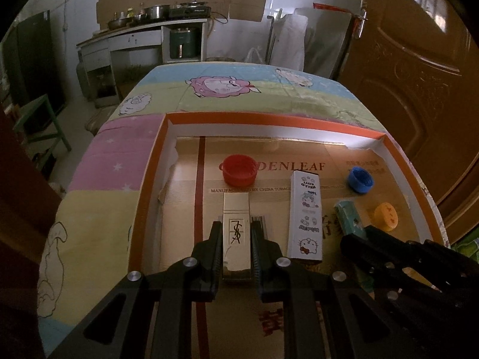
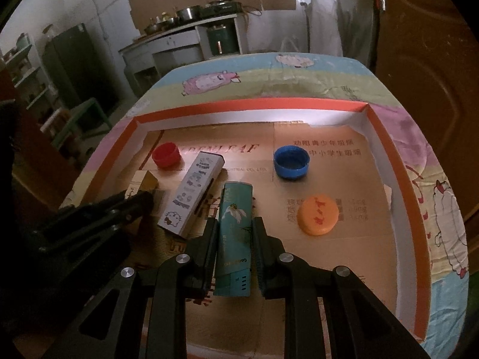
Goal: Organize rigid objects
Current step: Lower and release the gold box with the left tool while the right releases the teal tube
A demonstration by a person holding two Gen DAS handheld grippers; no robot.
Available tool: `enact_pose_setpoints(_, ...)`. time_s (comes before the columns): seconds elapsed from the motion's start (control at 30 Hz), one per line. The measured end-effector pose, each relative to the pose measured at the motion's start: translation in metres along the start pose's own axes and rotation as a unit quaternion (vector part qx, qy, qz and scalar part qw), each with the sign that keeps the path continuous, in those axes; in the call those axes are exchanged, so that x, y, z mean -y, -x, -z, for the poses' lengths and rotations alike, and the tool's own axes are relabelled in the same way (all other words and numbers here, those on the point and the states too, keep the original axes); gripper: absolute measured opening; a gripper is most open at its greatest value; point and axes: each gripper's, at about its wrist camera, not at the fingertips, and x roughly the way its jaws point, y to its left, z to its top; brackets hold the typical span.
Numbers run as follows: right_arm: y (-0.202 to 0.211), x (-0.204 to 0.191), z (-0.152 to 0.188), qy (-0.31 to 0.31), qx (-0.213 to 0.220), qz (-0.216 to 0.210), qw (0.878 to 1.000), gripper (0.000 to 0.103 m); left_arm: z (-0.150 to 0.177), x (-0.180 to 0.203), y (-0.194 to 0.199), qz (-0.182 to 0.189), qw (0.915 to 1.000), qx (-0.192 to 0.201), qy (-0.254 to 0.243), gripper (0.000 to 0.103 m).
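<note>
Tray (image 2: 389, 161) — only right wrist view shows teal lighter (image 2: 235, 233) fully.

Three lighters (image 1: 306, 215) side by side in tray (image 1: 155, 161), three caps (image 1: 239, 170) behind and right

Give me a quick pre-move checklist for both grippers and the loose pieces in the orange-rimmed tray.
1. Left gripper shut on the gold rectangular lighter: ok.
2. Right gripper shut on the teal rectangular lighter: ok.
3. White cartoon-printed box lies between the two held lighters, untouched: ok.
4. Red bottle cap, blue bottle cap and orange bottle cap lie clear of both grippers: ok.
5. Held lighters lifted off the orange-rimmed tray: cannot tell.
</note>
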Motion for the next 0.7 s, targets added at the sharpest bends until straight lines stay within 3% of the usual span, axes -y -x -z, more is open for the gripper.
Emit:
enact_pose_setpoints(0.23, -0.0016, -0.0029, 0.0023, 0.012, 0.005, 0.009, 1.0, 0.024, -0.0009, -0.0022, -0.0013, 0.009, 0.9999, 0.004, 0.003, 0.019)
enact_pose_setpoints(0.53, 0.0018, -0.0015, 0.003, 0.006, 0.012, 0.004, 1.0, 0.025, -0.001, -0.0028, 0.0017, 0.017, 0.9998, 0.007, 0.005, 0.03)
enact_pose_setpoints(0.7, 0.0037, -0.0004, 0.0026, 0.004, 0.012, 0.001, 1.0, 0.025, -0.0002, -0.0025, 0.0055, 0.014, 0.9999, 0.006, 0.005, 0.031)
